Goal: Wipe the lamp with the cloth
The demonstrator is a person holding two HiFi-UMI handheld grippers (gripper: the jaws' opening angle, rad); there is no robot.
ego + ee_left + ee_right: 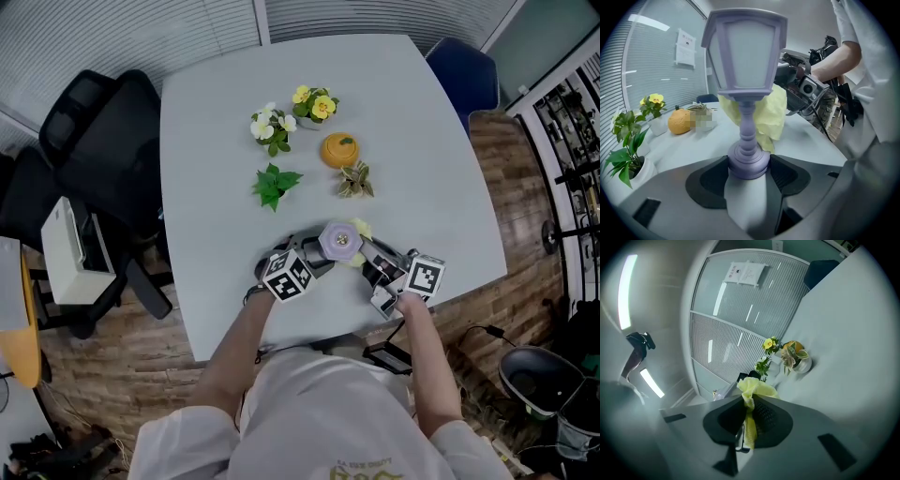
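Note:
A small lilac lantern-shaped lamp (746, 65) stands upright between the jaws of my left gripper (749, 169), which is shut on its round base. In the head view the lamp (339, 241) shows from above near the table's front edge, with my left gripper (314, 261) to its left. A pale yellow cloth (754, 389) is pinched in my right gripper (749, 420), which is shut on it. In the left gripper view the cloth (768, 112) hangs against the far side of the lamp, just below its shade. My right gripper (373, 268) sits right of the lamp.
On the white table (422, 159) behind the lamp stand a green plant (274, 184), a white-flowered pot (272, 126), a yellow-flowered pot (315, 104), an orange fruit-shaped thing (339, 149) and a small leafy pot (356, 180). A black chair (98, 141) stands left, a blue chair (464, 70) right.

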